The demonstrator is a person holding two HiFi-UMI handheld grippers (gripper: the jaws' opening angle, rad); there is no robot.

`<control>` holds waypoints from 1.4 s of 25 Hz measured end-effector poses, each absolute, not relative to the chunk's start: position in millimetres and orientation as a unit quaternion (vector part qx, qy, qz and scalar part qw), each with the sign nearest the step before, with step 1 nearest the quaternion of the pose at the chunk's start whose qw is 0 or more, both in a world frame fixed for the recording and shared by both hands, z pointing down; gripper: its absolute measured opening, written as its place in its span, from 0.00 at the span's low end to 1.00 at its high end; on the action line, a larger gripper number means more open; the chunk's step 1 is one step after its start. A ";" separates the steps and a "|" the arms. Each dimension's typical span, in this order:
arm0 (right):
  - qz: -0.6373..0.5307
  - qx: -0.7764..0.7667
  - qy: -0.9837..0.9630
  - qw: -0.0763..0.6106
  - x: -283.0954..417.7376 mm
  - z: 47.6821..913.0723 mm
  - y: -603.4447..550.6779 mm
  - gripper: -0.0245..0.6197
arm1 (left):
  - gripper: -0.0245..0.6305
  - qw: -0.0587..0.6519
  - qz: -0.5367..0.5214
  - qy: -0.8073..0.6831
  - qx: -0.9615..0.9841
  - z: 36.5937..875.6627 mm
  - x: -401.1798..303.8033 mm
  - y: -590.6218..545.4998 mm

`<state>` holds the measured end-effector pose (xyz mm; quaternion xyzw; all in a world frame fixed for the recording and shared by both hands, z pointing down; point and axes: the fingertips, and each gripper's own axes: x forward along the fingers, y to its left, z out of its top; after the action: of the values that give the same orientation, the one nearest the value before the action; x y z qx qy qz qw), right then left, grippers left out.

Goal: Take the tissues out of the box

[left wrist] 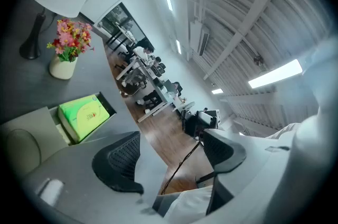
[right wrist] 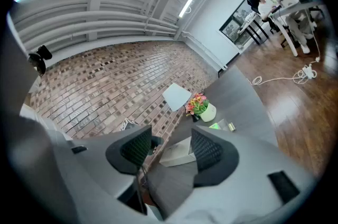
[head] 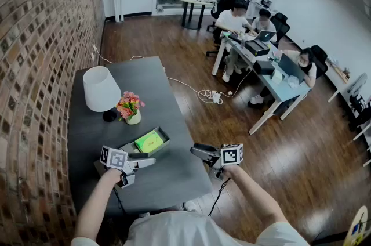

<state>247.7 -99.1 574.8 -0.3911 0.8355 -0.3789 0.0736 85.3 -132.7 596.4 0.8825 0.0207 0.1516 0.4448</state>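
Not begun: tissue pack (head: 149, 141) sits in open box (head: 128, 148), 5 o'clock of flowers (head: 129, 104). Left gripper (left wrist: 171, 136) jaws wide, right gripper (right wrist: 168, 130) jaws narrowly parted; both empty.

The table (head: 168, 176) top is matt dark grey and smooth. The brick wall (head: 40, 36) is rough, and the wooden floor (head: 290, 169) is glossy with pale reflections. The tissue pack (left wrist: 84, 114) wears shiny green plastic wrap and lies in a matt grey box (left wrist: 24, 123), possibly cardboard. The left gripper (left wrist: 171, 145) has matt black pads (left wrist: 119, 162), finely dimpled.
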 end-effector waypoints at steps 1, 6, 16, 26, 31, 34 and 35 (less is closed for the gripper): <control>-0.374 -0.392 0.838 0.068 247.5 575.9 -102.9 0.39 | 0.58 0.443 0.152 0.016 0.883 597.4 82.3 -135.5; -0.357 -0.395 0.846 0.036 242.0 578.4 -119.9 0.46 | 0.58 0.433 0.153 -0.007 0.888 600.8 65.9 -149.8; -0.334 -0.339 0.878 -0.048 199.1 592.9 -161.9 0.46 | 0.58 0.370 0.168 -0.078 0.910 611.4 19.6 -172.1; -0.198 -0.285 0.899 -0.267 138.1 643.2 -201.9 0.46 | 0.58 0.307 0.166 -0.170 0.922 613.2 -21.8 -185.1; -0.223 -0.315 0.879 -0.280 128.0 672.3 -230.6 0.46 | 0.59 0.264 0.171 -0.215 0.925 617.3 -34.7 -186.9; -0.236 -0.342 0.866 -0.278 126.7 690.5 -246.9 0.70 | 0.59 0.242 0.161 -0.238 0.927 615.4 -36.7 -188.6; -0.233 -0.351 0.863 -0.279 126.1 695.7 -252.1 0.77 | 0.59 0.237 0.158 -0.246 0.927 615.2 -37.6 -189.7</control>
<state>126.1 -252.1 695.7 -0.3508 0.8629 -0.2329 -0.2793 -37.6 -189.7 615.2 0.9266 -0.2458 0.1576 0.2371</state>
